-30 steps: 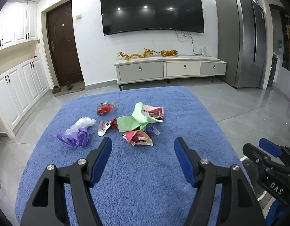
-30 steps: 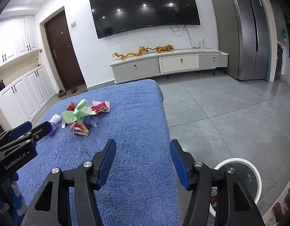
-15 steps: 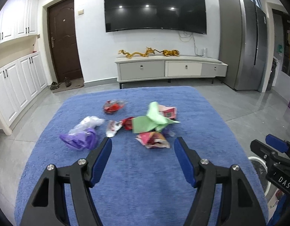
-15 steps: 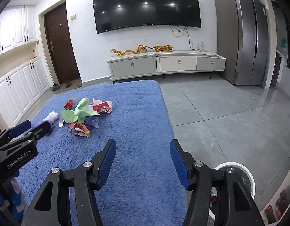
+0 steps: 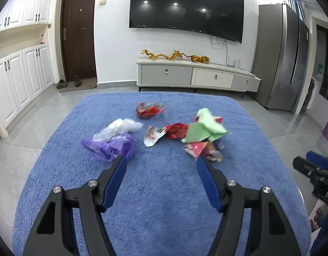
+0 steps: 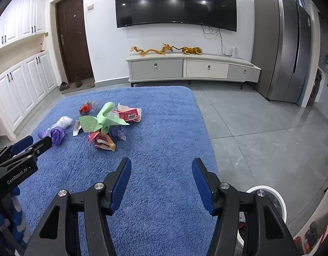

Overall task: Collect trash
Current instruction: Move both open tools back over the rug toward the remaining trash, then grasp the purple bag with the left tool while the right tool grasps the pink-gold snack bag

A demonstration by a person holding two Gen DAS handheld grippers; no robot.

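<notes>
Blue-padded left gripper [image 5: 161, 164]: jaws spread, nothing between them, hung over bare blue rug [image 5: 164, 202] short of the litter. Right gripper [image 6: 161, 166]: jaws opening, empty, over the rug's right edge, near corner side.

Purple plastic bag [image 5: 112, 146]: just beyond the left gripper's left fingertip, toward the rug's left edge. White plastic bag [image 5: 119, 127]: touching the purple one, on its far side. White-and-red wrapper [image 5: 153, 135]: rug centre. Red foil wrapper [image 5: 176, 130]: beside it, partly under green paper [image 5: 204, 129]. Pink-and-brown wrapper [image 5: 201, 149]: just beyond the right fingertip, against the green paper's near side. Red crumpled wrapper [image 5: 148, 111]: apart from the rest, nearer the rug's far edge. Pink packet [image 6: 129, 115]: behind the green paper, toward the far edge.

White-rimmed bin [image 6: 272, 200]: on grey tile off the rug's near right corner, partly hidden by the right gripper.
</notes>
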